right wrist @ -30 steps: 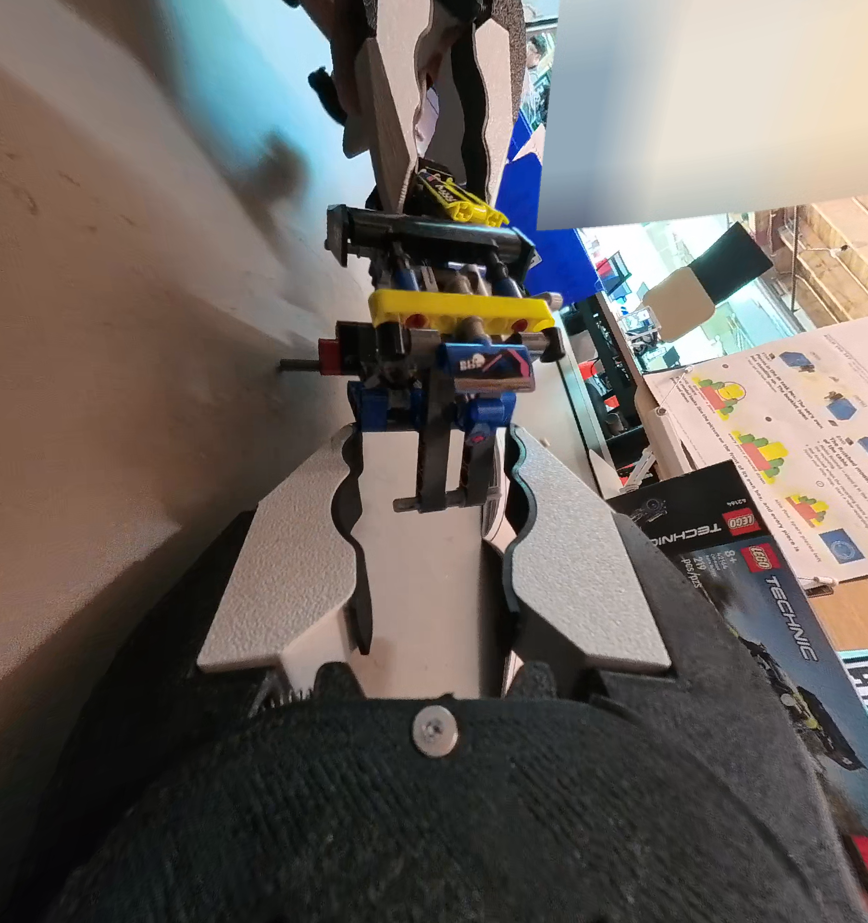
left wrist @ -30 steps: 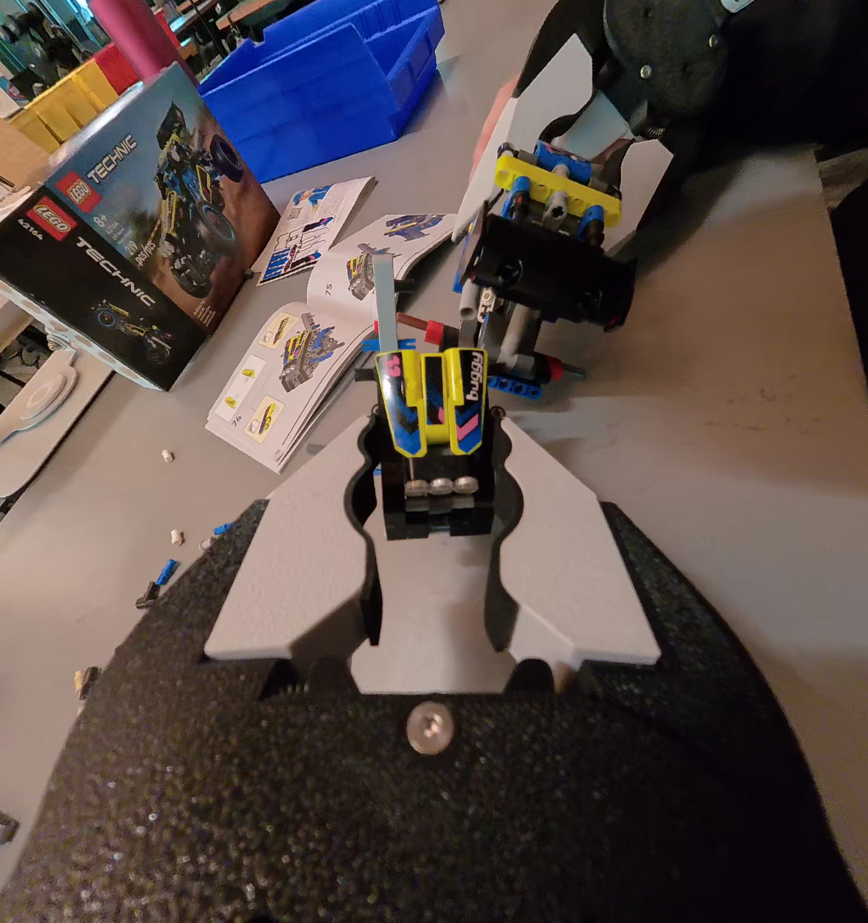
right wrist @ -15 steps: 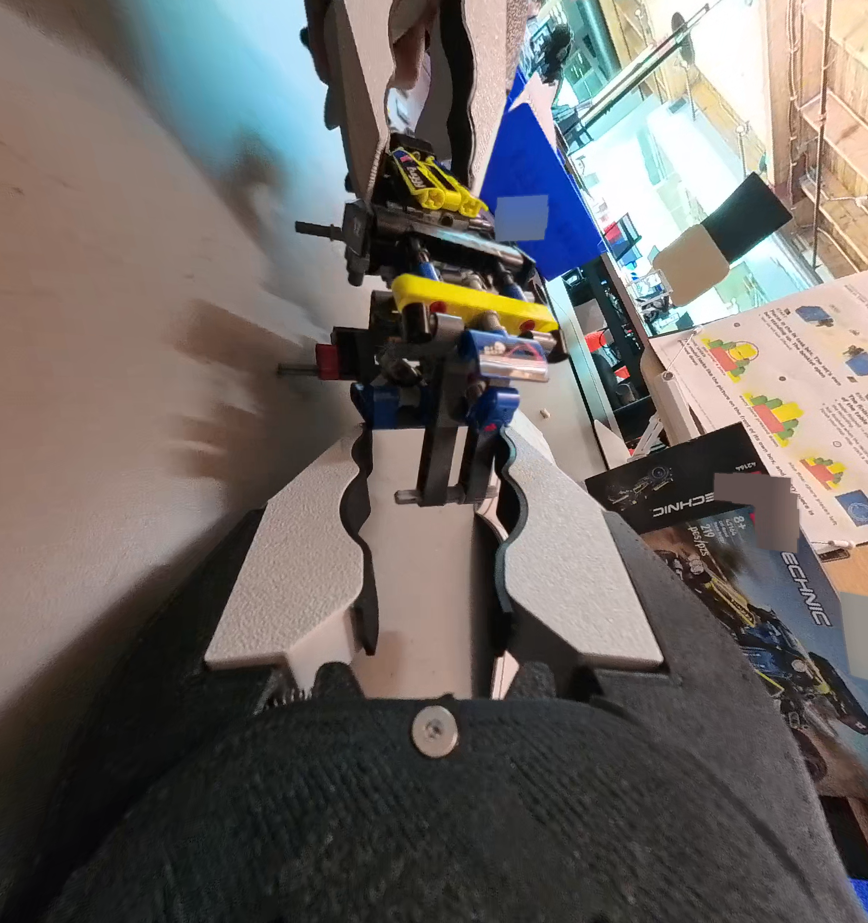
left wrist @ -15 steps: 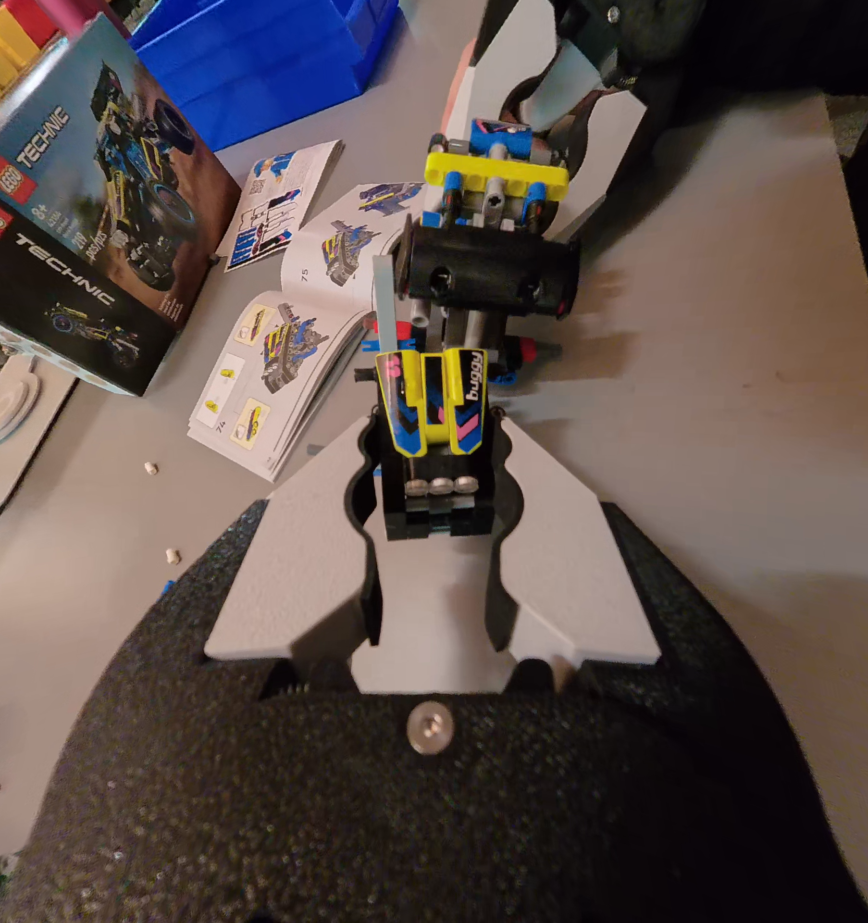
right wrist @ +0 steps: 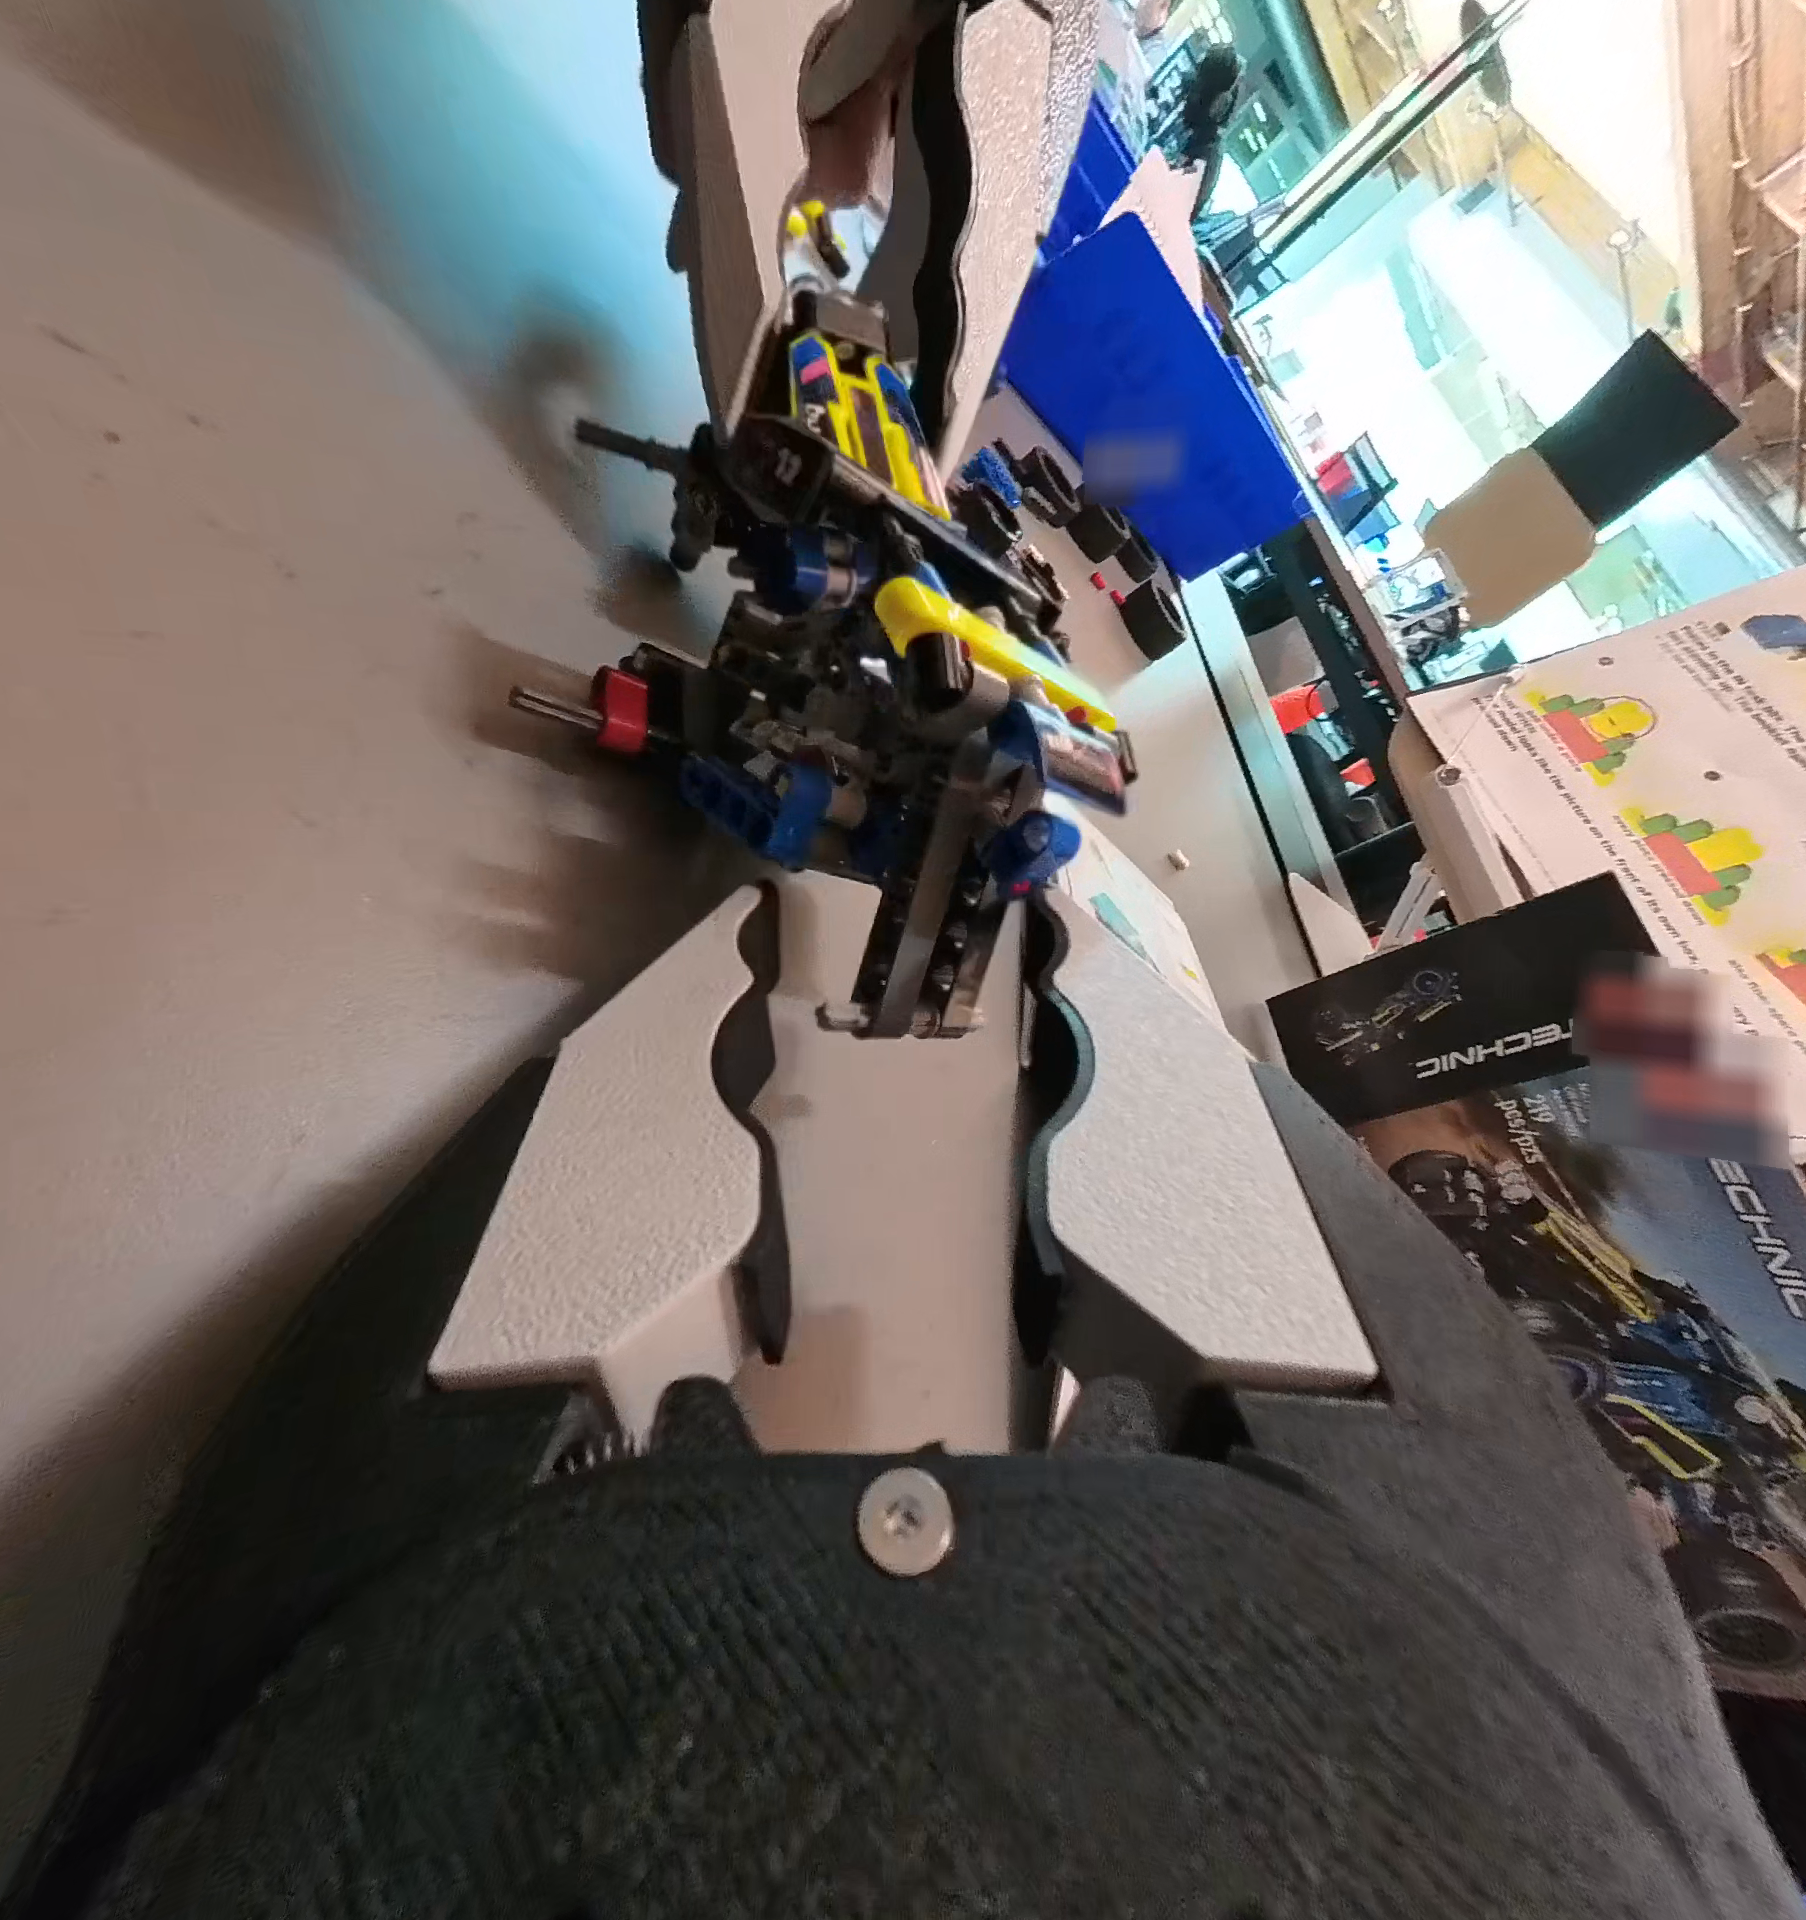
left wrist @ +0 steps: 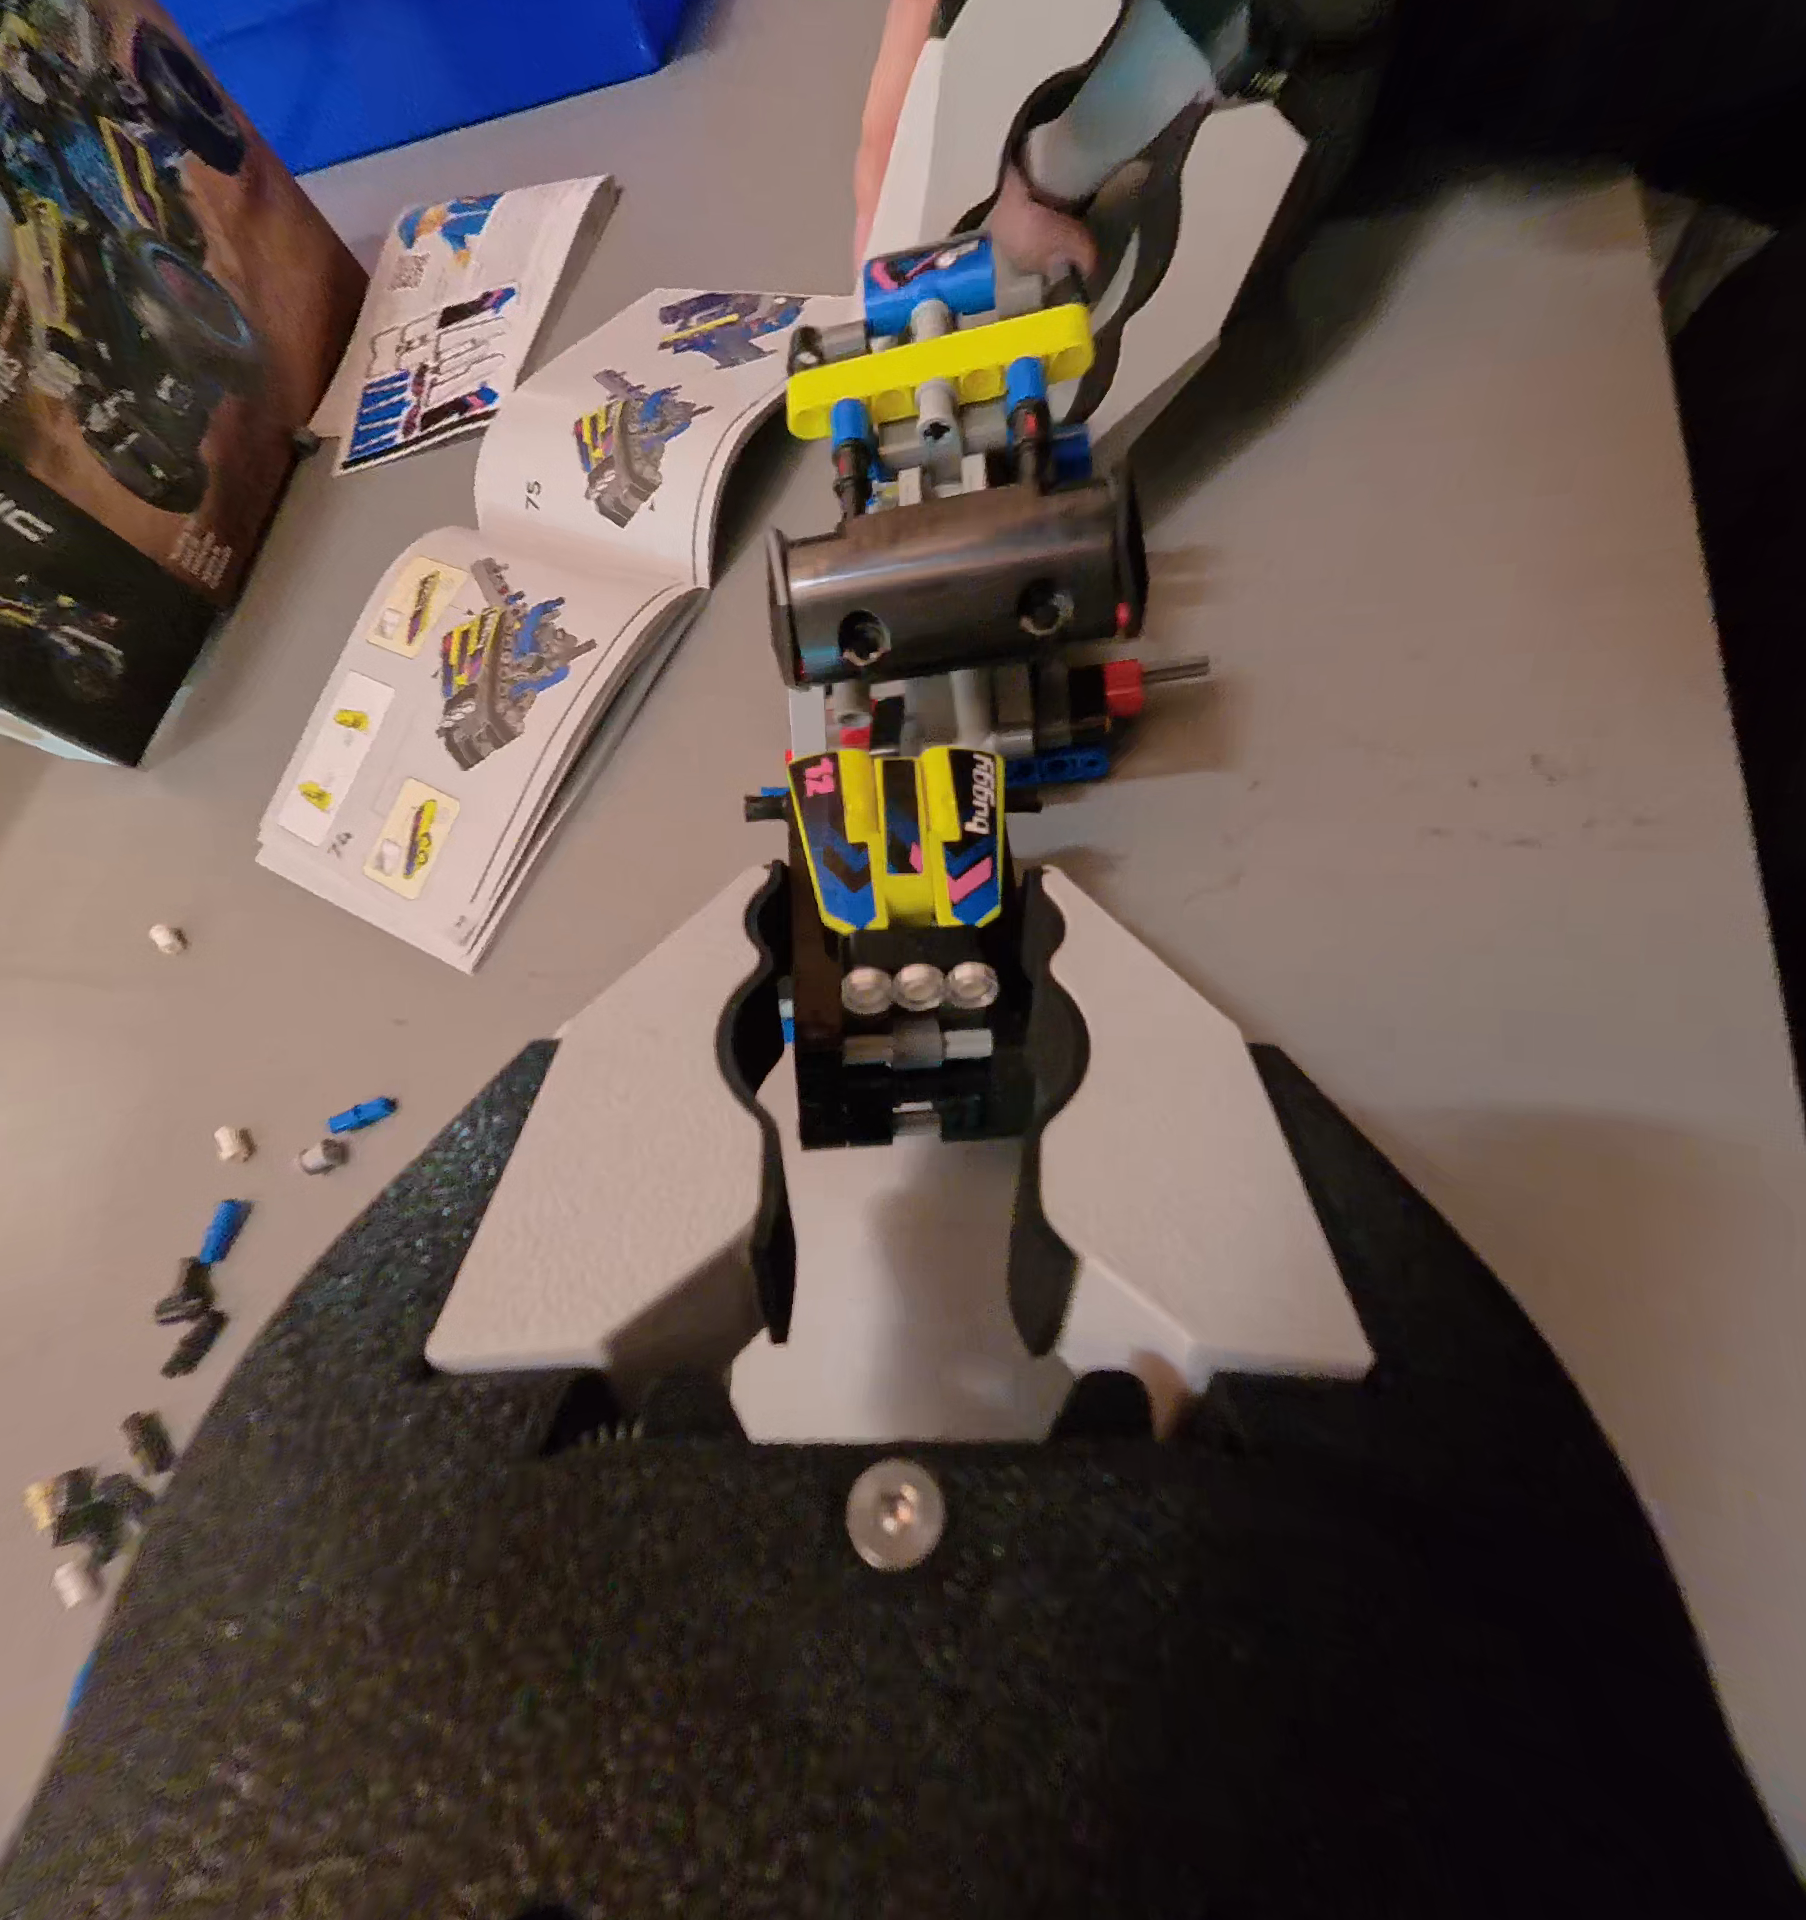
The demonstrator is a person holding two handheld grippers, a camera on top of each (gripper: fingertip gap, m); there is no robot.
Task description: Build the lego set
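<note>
My left gripper [left wrist: 904,896] is shut on the black base of a toy-brick buggy front section with a yellow, blue and pink hood [left wrist: 897,842]. My right gripper [right wrist: 894,914] is shut on the black and grey rear beams of a chassis section [right wrist: 878,748], which sits skewed between its fingers. The chassis has a black rounded panel [left wrist: 956,603], a yellow beam [left wrist: 940,369] and a red bush on an axle [left wrist: 1122,681]. It meets the hood section end to end, just above the grey table [left wrist: 1398,831]. The right gripper [left wrist: 1044,208] shows beyond the chassis. The left gripper [right wrist: 837,208] shows beyond the hood [right wrist: 857,416].
An open instruction booklet [left wrist: 525,675], a sticker sheet [left wrist: 452,312] and the set's box [left wrist: 99,364] lie to the left. Small loose pins [left wrist: 213,1226] are scattered at the near left. Blue bins [right wrist: 1138,395] and black tyres [right wrist: 1138,582] stand farther back.
The chassis in my right gripper has swung from off to the right into line with the hood section and come up against it. It now looks skewed in the right wrist view.
</note>
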